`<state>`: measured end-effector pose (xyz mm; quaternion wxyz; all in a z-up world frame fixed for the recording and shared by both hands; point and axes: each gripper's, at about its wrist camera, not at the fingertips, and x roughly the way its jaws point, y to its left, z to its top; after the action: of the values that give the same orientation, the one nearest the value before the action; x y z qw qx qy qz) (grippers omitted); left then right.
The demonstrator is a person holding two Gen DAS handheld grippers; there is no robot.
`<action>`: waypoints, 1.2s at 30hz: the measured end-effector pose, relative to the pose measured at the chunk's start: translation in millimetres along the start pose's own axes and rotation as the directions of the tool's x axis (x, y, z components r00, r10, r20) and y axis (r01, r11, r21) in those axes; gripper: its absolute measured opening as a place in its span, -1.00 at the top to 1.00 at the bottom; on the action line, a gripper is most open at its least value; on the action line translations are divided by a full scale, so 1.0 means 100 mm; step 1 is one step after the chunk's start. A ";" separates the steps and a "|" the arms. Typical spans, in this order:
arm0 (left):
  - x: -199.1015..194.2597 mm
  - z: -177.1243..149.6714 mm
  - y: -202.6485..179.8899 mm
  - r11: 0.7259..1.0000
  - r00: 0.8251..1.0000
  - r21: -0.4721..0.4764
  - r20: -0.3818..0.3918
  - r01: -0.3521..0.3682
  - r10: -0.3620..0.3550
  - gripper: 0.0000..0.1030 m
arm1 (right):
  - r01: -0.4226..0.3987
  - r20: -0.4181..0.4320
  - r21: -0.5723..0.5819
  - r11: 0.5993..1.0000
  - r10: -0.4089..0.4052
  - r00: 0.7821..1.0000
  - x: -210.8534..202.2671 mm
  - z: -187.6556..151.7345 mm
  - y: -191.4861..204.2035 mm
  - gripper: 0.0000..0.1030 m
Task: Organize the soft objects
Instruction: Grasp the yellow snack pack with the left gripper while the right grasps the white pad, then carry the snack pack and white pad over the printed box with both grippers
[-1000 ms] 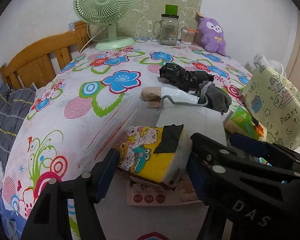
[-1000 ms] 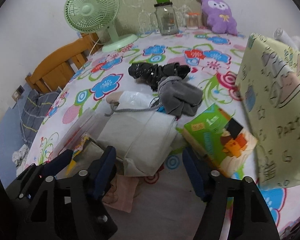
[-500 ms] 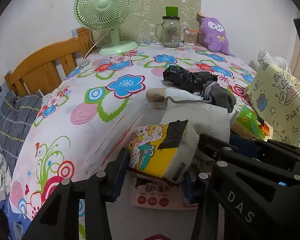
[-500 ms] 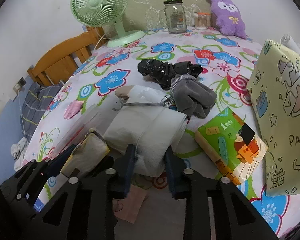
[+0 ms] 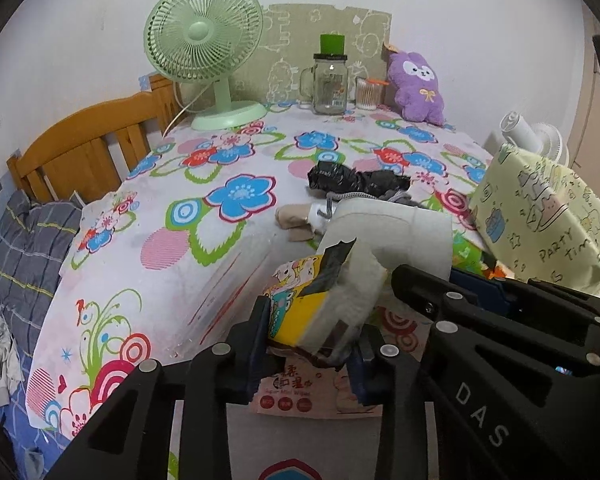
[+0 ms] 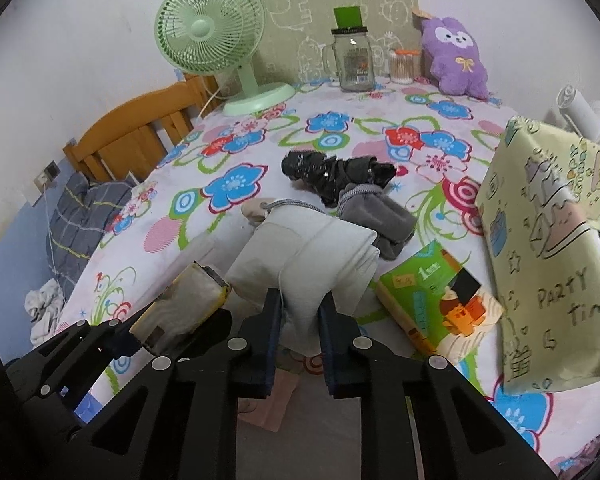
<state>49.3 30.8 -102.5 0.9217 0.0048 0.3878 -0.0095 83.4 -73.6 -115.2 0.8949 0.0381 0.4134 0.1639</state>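
A yellow cartoon-print tissue pack [image 5: 300, 304] sits between the blue pads of my left gripper [image 5: 312, 334]. Its jaws are closing and the pads press the pack's sides, holding it tilted off the floral tablecloth [image 5: 204, 240]. In the right wrist view the same pack [image 6: 184, 300] shows end-on at lower left. My right gripper [image 6: 300, 312] is shut on the near end of a white cloth pouch [image 6: 304, 252], which bulges beyond the pads. The pouch [image 5: 392, 228] rises just behind the yellow pack. A grey drawstring trails from its far end.
A pink wipes pack [image 5: 308, 396] lies flat under the left gripper. A green tissue pack [image 6: 432, 292], grey cloth [image 6: 384, 216], black crumpled bag [image 6: 332, 172] and yellow party bag [image 6: 552, 240] crowd the right. Fan [image 6: 212, 36], glass jar [image 6: 354, 60] and purple plush [image 6: 454, 56] line the wall.
Both grippers went from wide open to closed, the left onto the yellow pack, the right onto the white pouch. Pack and pouch now sit higher, bunched and lifted from the cloth.
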 end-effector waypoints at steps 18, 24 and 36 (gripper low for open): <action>-0.30 0.32 -0.10 0.999 0.997 -0.008 0.065 0.048 -0.047 0.35 | 0.025 0.101 -0.016 1.000 -0.023 0.995 -0.47 0.25 -0.02 0.60; -0.39 0.45 -0.16 0.998 0.994 -0.005 0.091 0.059 -0.058 0.36 | 0.034 0.134 -0.017 0.999 -0.031 0.990 -0.62 0.35 -0.03 0.60; -0.48 0.61 -0.30 0.997 0.990 0.003 0.120 0.078 -0.078 0.35 | 0.047 0.180 -0.007 0.999 -0.045 0.983 -0.81 0.50 -0.15 0.60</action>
<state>58.5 0.7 -26.0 0.9422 -0.0116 0.3316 -0.0455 75.8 -110.4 -26.1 0.9322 0.0381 0.3308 0.1416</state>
